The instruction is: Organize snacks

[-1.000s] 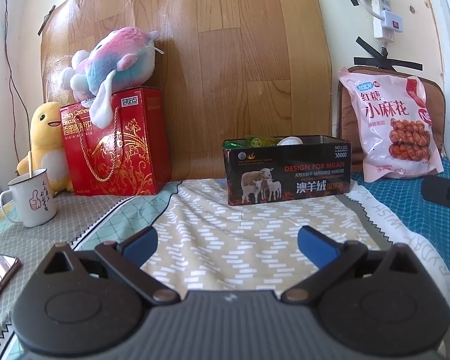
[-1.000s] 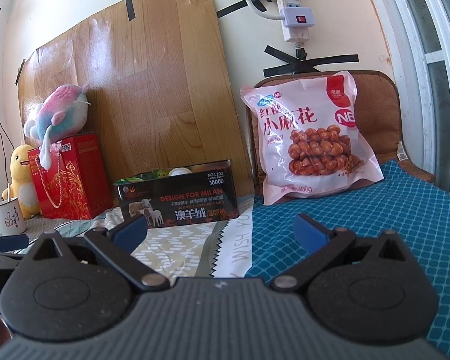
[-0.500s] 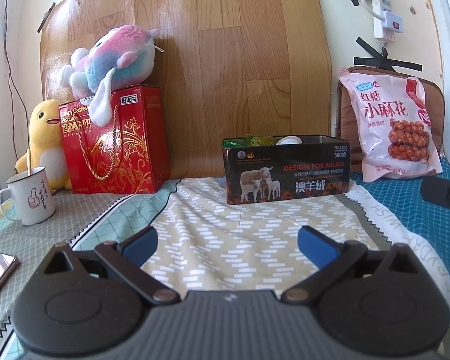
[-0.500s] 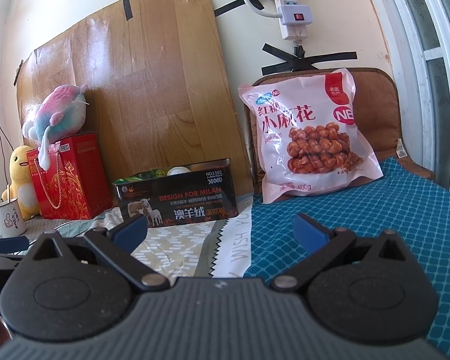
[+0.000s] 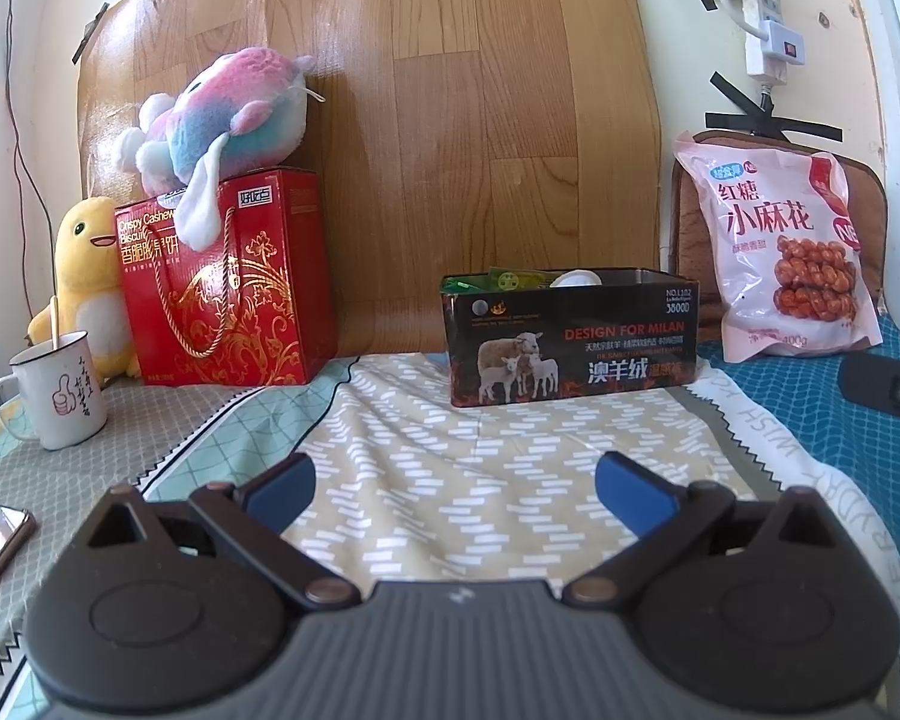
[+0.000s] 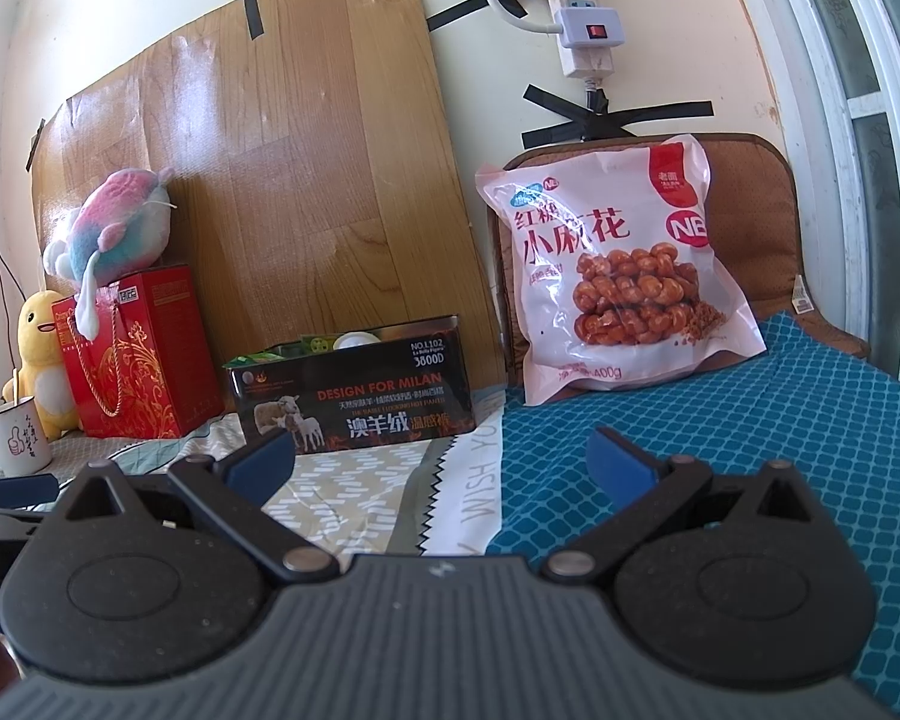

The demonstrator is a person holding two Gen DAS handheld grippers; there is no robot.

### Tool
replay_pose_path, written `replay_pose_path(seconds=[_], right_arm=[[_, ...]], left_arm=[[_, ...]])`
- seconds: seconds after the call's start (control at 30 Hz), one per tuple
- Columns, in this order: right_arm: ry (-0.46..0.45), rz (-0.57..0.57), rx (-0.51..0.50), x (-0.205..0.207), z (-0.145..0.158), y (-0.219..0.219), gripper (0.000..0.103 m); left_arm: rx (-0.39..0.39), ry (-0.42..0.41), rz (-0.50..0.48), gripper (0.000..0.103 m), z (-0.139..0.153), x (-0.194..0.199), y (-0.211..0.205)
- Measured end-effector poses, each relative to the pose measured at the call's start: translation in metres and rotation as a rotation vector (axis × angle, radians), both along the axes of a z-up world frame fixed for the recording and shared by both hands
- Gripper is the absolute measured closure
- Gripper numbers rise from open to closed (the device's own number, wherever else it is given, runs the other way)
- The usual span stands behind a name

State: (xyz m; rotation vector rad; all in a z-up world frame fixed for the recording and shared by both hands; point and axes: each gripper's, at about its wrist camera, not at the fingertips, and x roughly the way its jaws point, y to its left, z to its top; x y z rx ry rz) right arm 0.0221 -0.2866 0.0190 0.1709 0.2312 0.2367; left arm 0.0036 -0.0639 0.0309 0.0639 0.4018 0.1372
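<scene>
Snack bag (image 6: 612,276), pink and printed, is located at the far right, propped upright against a brown cushion (image 6: 750,228). Nearest the cameras, the left gripper (image 5: 456,480) and right gripper (image 6: 441,459) are held with jaws spread wide and nothing between them. Farther back, a black tin (image 5: 570,336) is set on the patterned cloth (image 5: 450,462), open-topped, with small packets visible inside.

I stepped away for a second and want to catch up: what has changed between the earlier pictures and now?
Very little. The right gripper has eased slightly forward, towards the pink snack bag, and the left gripper has barely shifted. Both remain open and empty. Nothing was gripped or released. The black tin, red gift box, plush toys and mug stayed put.
</scene>
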Motion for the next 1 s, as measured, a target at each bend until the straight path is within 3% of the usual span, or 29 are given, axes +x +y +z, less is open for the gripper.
replay_pose_path(seconds=[1.0], right_arm=[[0.003,-0.002,0.001,0.0001,0.0003,0.0003,0.0]], left_arm=[[0.0,0.019,0.016,0.0,-0.0018,0.0028,0.0028]])
